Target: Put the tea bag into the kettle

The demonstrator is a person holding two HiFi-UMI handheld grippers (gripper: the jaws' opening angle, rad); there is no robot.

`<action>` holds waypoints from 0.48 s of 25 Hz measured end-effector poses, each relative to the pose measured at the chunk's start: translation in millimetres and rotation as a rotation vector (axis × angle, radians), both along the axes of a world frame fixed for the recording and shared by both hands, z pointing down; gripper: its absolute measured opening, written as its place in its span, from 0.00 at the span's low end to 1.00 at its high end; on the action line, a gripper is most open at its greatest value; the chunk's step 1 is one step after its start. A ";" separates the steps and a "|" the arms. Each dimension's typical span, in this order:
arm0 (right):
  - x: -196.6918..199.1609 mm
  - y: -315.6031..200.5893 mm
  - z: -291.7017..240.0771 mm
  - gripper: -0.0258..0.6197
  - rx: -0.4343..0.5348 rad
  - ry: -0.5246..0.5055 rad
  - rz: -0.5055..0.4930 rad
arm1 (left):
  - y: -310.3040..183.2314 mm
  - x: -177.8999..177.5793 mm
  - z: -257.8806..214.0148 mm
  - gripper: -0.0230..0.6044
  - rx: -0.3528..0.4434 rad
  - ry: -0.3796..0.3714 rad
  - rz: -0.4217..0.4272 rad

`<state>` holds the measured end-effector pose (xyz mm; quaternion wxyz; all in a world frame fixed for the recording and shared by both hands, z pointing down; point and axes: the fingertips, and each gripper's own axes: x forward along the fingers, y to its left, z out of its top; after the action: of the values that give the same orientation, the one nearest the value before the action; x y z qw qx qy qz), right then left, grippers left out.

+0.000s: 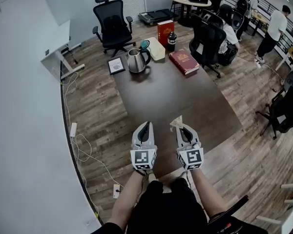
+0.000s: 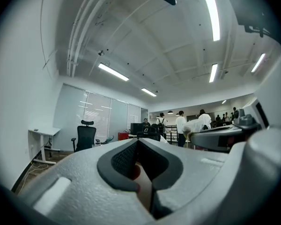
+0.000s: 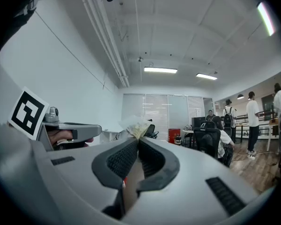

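Observation:
A pale tea bag (image 1: 177,123) sticks out of the tips of my right gripper (image 1: 181,126), which is shut on it. In the right gripper view the tea bag (image 3: 136,125) shows crumpled just above the closed tips of the right gripper (image 3: 138,138). My left gripper (image 1: 145,126) hangs beside it at the near end of the table; its jaws meet and hold nothing, as the left gripper view shows at the left gripper (image 2: 137,140). The steel kettle (image 1: 136,61) stands far off at the table's back left, its lid closed as far as I can tell.
On the dark table (image 1: 176,99) a red book (image 1: 184,61), a red box (image 1: 165,31), a black bottle (image 1: 171,41), a white pad (image 1: 156,48) and a framed card (image 1: 116,65) lie round the kettle. Office chairs (image 1: 112,26) and people stand behind.

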<state>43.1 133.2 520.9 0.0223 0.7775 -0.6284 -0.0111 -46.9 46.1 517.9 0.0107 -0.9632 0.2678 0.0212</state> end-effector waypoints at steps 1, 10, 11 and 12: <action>-1.2 -0.2 -0.6 0.07 0.002 0.004 0.002 | -0.3 -0.6 -0.4 0.03 0.013 -0.001 -0.011; 16.2 13.2 -14.8 0.07 0.030 0.025 -0.018 | 20.4 15.6 -25.3 0.03 0.129 -0.014 -0.057; 19.2 14.4 -15.5 0.07 0.035 0.025 -0.021 | 24.1 17.3 -27.2 0.03 0.142 -0.021 -0.058; 21.9 15.4 -16.3 0.07 0.041 0.022 -0.024 | 26.9 18.6 -28.6 0.03 0.153 -0.027 -0.062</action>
<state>65.0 148.6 504.6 0.0129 0.7699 -0.6372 -0.0329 -28.3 73.0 489.3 0.0883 -0.9510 0.2949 0.0283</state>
